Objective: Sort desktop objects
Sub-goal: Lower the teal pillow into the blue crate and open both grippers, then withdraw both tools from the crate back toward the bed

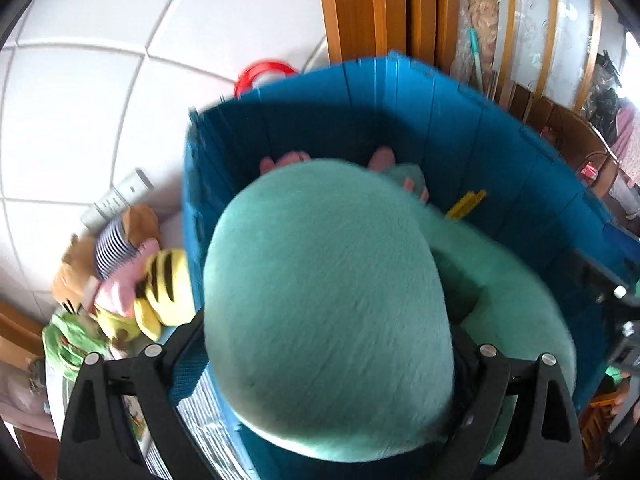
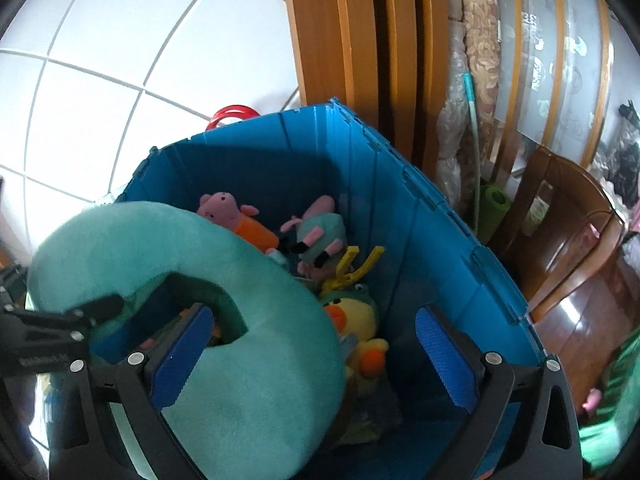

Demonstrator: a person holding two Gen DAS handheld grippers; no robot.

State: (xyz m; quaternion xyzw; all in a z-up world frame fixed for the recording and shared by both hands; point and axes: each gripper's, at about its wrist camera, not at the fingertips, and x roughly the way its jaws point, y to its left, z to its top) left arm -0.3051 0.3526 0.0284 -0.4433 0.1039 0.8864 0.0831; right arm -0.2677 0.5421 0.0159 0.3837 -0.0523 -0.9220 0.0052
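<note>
- Right gripper (image 2: 316,354): seen in the right wrist view with its blue-padded jaws spread wide. One end of the pillow lies against the left pad; the right pad stands apart, so nothing is gripped.
- Left gripper (image 1: 320,360): in its own view the fingers are hidden behind the pillow. In the right wrist view its black fingers (image 2: 100,306) are seen clamped on the pillow's other arm.
- Teal U-shaped neck pillow (image 2: 256,364): plush, held over the open top of the bin, filling most of the left wrist view.
- Blue plastic storage bin (image 2: 436,248): ribbed walls, open top, set on the floor.
- Contents of the bin: a yellow duck plush (image 2: 360,316) with orange beak and feet, a yellow plastic piece (image 2: 356,268), a grey-green plush with pink parts (image 2: 322,236), and a pink pig plush in an orange dress (image 2: 224,208).
- Beside the bin, left wrist view: a pile of plush toys, among them a yellow and black striped one (image 1: 164,284), with a white remote control (image 1: 116,200) behind.
- Red ring (image 2: 232,114): shown behind the far wall of the bin.
- White tiled floor (image 2: 120,60) and wooden door frame (image 2: 360,40): farthest.
</note>
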